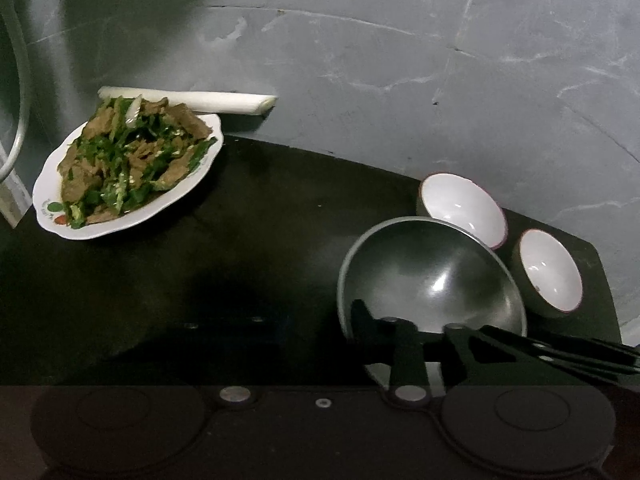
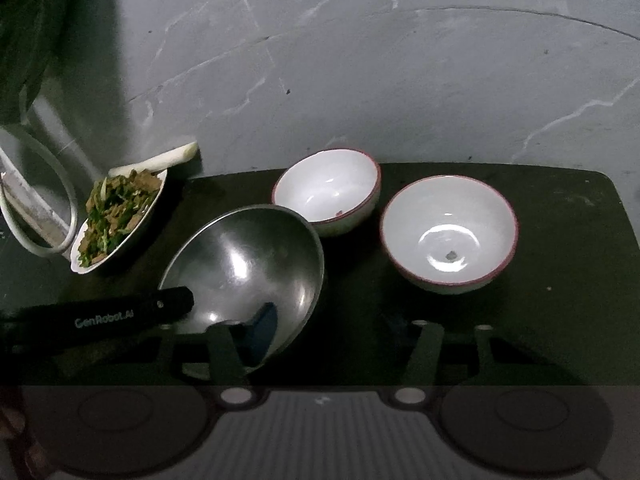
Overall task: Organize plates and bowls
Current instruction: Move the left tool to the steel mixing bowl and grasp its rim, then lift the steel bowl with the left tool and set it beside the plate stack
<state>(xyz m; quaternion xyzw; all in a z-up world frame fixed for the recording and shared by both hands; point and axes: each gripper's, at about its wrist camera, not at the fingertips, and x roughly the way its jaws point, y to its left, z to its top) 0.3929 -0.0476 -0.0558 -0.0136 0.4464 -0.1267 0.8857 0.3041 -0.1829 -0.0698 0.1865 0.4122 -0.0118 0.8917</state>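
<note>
- Surface: low dark table [image 1: 260, 240], matte, rounded corners, scattered specks. It fills the lower half of both views.
- Room: grey marble-look floor [image 1: 400, 60] w/ white veins and tile seams beyond the table. Dim light. Curved metal tube [image 1: 22, 92] at far left.
- Plate [image 1: 120, 228]: white, scalloped rim w/ small printed motif, at the table's left end. It's heaped w/ green pepper strips and brown meat slices.
- Leek [image 1: 224, 102]: white stalk lying just behind the plate.
- Steel bowl [image 1: 432, 272]: large, shiny, empty, tilted, at the near edge right of centre. It's well apart from the plate.
- Left white bowl [image 1: 464, 208]: red rim, white inside, dark outside, just behind the steel bowl, which overlaps it in view. Small crumb inside.
- Right white bowl [image 1: 550, 270]: same style, just beside the first w/ a narrow gap. Dark speck at its bottom.
- Left gripper [image 1: 308, 316]: at the steel bowl's left rim, one finger [image 1: 362, 312] inside, the other lost in the dark outside. Can't tell if the pads press.
- Right gripper [image 2: 344, 324]: blue-padded finger [image 2: 262, 328] inside the steel bowl, the other outside the rim. Jaws partly spread; can't tell if they grip.
</note>
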